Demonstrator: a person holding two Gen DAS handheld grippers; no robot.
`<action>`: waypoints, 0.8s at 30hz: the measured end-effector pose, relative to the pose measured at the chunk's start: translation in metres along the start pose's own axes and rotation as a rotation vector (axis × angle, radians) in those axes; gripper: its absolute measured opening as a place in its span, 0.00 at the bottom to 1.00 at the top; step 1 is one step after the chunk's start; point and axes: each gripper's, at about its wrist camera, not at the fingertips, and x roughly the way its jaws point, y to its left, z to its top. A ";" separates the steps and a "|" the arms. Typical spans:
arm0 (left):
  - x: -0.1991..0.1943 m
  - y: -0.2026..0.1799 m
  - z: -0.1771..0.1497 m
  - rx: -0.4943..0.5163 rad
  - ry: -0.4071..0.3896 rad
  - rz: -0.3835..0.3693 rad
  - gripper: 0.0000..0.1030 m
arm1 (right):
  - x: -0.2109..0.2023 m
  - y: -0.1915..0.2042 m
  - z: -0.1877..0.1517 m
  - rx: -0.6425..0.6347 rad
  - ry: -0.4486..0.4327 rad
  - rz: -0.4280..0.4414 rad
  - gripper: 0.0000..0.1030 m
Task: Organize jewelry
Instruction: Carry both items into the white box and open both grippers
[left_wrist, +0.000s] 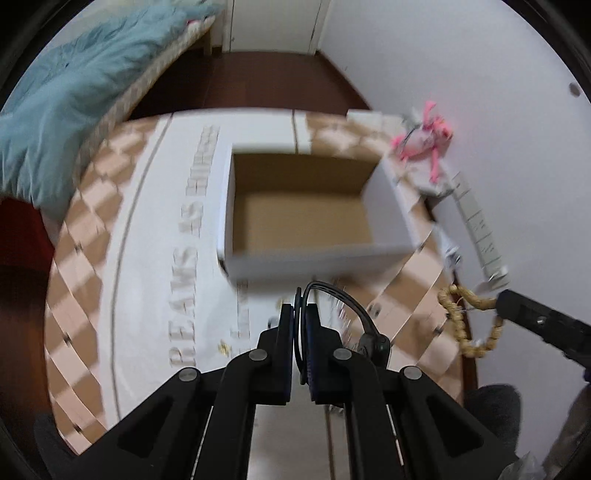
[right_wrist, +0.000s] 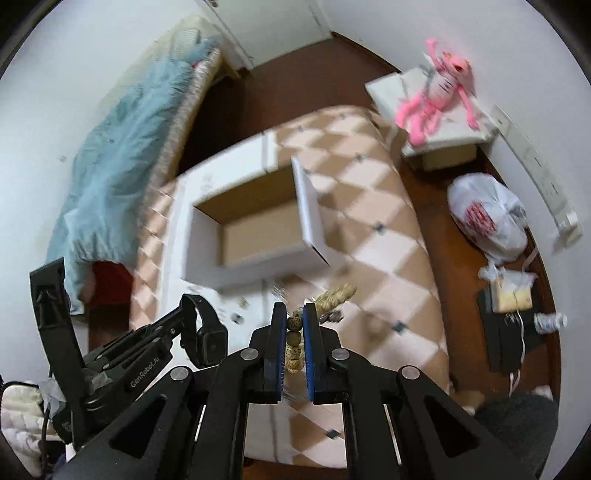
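Observation:
An open white cardboard box (left_wrist: 299, 206) with a brown inside sits on the checkered table cover (left_wrist: 92, 258); it looks empty. My left gripper (left_wrist: 300, 314) is shut on a black watch (left_wrist: 343, 306) by its strap, held above the table just in front of the box. In the right wrist view the watch (right_wrist: 207, 339) hangs from the left gripper at lower left. My right gripper (right_wrist: 294, 321) is shut on a tan beaded bracelet (right_wrist: 295, 343), held above the table in front of the box (right_wrist: 255, 229). The bracelet also shows in the left wrist view (left_wrist: 469, 321), dangling at the right.
A small gold piece (left_wrist: 223, 348) lies on the cover near the printed lettering. A pink plush toy (right_wrist: 432, 99) lies on a white stand at the back right. A bed with a blue blanket (right_wrist: 122, 155) is at the left. A white plastic bag (right_wrist: 487, 218) sits on the floor.

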 end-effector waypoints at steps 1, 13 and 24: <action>-0.001 -0.002 0.014 -0.004 -0.006 -0.015 0.03 | -0.005 0.005 0.010 -0.002 -0.015 0.023 0.09; 0.045 0.018 0.102 -0.038 0.077 -0.012 0.12 | 0.067 0.045 0.105 -0.117 0.068 0.072 0.09; 0.037 0.037 0.115 -0.038 0.020 0.154 0.88 | 0.096 0.038 0.109 -0.189 0.109 -0.118 0.51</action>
